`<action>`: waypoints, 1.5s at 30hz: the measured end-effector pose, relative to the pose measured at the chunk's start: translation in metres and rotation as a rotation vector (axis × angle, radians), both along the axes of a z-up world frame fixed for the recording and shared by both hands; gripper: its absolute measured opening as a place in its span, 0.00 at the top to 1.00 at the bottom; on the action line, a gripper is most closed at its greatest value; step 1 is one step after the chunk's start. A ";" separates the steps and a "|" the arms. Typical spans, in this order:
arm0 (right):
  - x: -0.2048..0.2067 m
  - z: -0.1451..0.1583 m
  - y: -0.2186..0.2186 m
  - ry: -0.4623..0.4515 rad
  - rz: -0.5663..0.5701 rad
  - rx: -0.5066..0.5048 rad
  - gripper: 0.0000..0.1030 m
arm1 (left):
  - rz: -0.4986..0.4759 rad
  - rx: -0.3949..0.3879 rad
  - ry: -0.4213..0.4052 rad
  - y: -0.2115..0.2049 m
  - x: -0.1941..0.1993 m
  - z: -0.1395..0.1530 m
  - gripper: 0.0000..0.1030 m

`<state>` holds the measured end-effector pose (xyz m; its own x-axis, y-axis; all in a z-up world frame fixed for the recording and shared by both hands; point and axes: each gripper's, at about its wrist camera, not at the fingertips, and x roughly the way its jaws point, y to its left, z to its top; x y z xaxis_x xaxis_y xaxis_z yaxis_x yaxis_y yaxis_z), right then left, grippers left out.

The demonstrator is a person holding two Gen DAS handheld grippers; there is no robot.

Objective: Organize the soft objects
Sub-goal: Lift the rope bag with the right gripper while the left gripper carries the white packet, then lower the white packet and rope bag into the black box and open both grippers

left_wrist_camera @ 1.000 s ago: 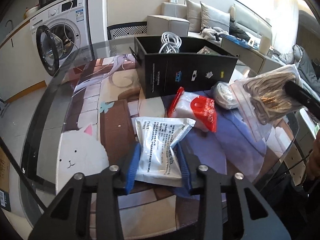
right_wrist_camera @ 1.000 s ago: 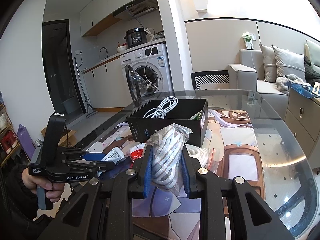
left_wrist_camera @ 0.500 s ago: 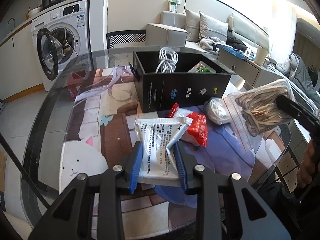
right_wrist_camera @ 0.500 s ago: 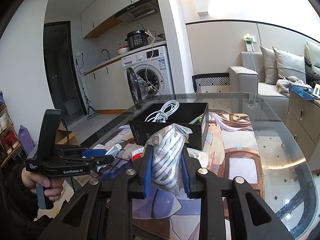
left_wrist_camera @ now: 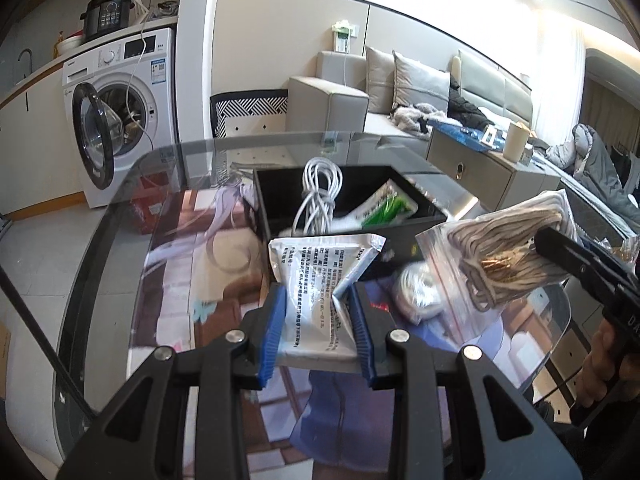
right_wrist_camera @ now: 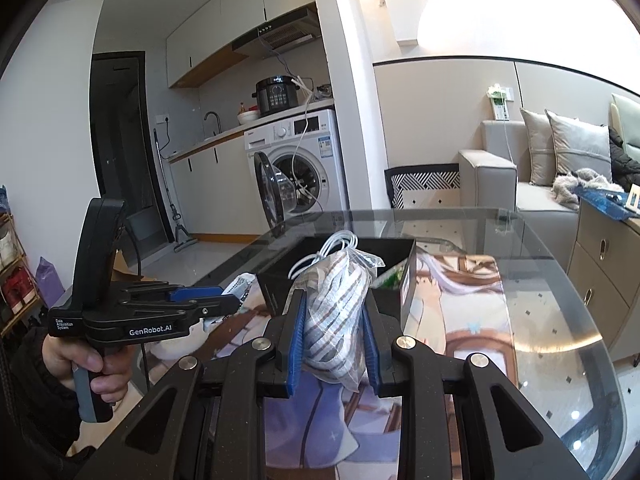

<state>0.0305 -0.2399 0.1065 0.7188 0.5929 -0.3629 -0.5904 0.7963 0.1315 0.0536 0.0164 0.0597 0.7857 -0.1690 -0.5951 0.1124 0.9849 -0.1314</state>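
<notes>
My left gripper [left_wrist_camera: 317, 300] is shut on a white foil pouch [left_wrist_camera: 316, 276] printed with black text, held up in the air in front of the black box [left_wrist_camera: 404, 236]. The box holds a coiled white cable [left_wrist_camera: 316, 196] and a green-and-white packet [left_wrist_camera: 386, 208]. My right gripper [right_wrist_camera: 333, 320] is shut on a clear bag of striped cord [right_wrist_camera: 338, 320], raised above the table near the box [right_wrist_camera: 280, 300]. In the left wrist view that same bag [left_wrist_camera: 504, 248] hangs at the right. In the right wrist view the left gripper [right_wrist_camera: 224, 300] sits at the left, held by a hand [right_wrist_camera: 92, 364].
The round glass table [right_wrist_camera: 560, 320] carries a printed cartoon mat [left_wrist_camera: 192, 272]. Another clear bag with a white coil [left_wrist_camera: 416, 292] lies beside the box. A washing machine [left_wrist_camera: 120, 112] with its door open stands behind, a sofa [left_wrist_camera: 360, 96] and a sideboard [left_wrist_camera: 480, 164] farther right.
My left gripper closed on the white pouch and lifted it off the mat, up toward the box. The right gripper kept its bag nearly still.
</notes>
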 end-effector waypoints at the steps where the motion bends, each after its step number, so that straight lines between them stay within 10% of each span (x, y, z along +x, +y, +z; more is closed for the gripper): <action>1: 0.002 0.002 0.001 -0.003 -0.002 0.002 0.76 | 0.002 -0.003 -0.007 0.000 0.003 0.003 0.70; 29: 0.119 0.010 0.047 0.007 -0.190 -0.086 0.76 | 0.105 -0.032 -0.023 0.007 0.109 0.003 0.70; 45: 0.157 -0.026 0.086 0.104 -0.110 -0.182 0.76 | 0.070 -0.036 -0.016 0.004 0.119 -0.002 0.70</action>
